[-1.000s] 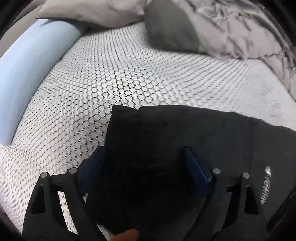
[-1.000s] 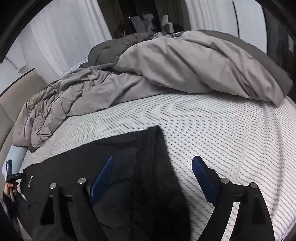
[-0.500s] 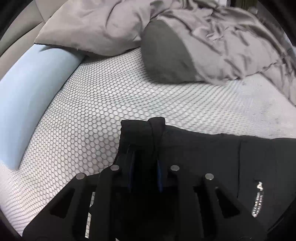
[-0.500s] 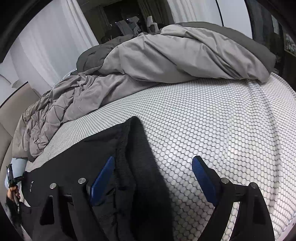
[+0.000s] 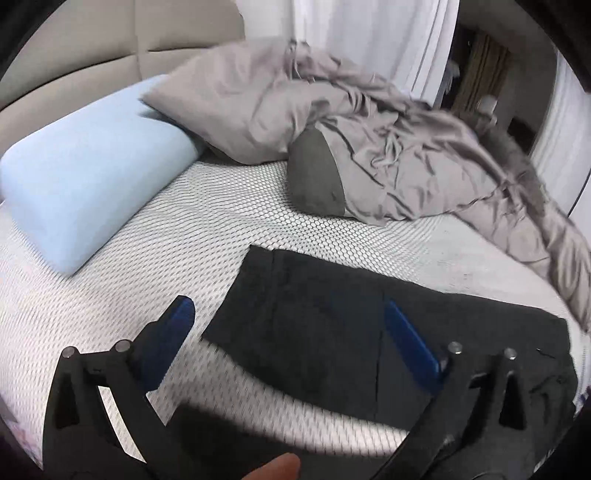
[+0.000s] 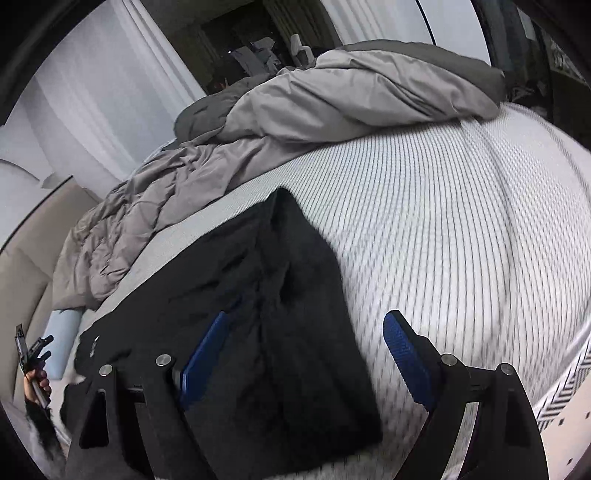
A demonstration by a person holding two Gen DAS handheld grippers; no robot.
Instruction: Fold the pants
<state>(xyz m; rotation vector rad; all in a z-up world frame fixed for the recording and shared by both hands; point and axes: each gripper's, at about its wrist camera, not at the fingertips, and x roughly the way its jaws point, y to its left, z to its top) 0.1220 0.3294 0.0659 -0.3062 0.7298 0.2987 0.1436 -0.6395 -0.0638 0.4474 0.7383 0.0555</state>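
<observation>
My left gripper (image 5: 288, 332) tilts down above the black pants (image 5: 332, 332), jaws opening, nothing between; right gripper (image 6: 303, 350) spread wide, empty.

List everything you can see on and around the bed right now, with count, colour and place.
pants: one, black, folded flat on the near part of the mattress
mattress: one, white with a honeycomb pattern, under everything
bolster pillow: one, light blue, by the headboard
pillow: one, grey-beige, beside the bolster
duvet: one, grey, bunched along the far side
headboard: one, beige, padded
curtains: white, behind the bed
left gripper: black with blue pads, jaws opening, above the pants, nothing pinched
right gripper: black with blue pads, open over the pants' edge
</observation>
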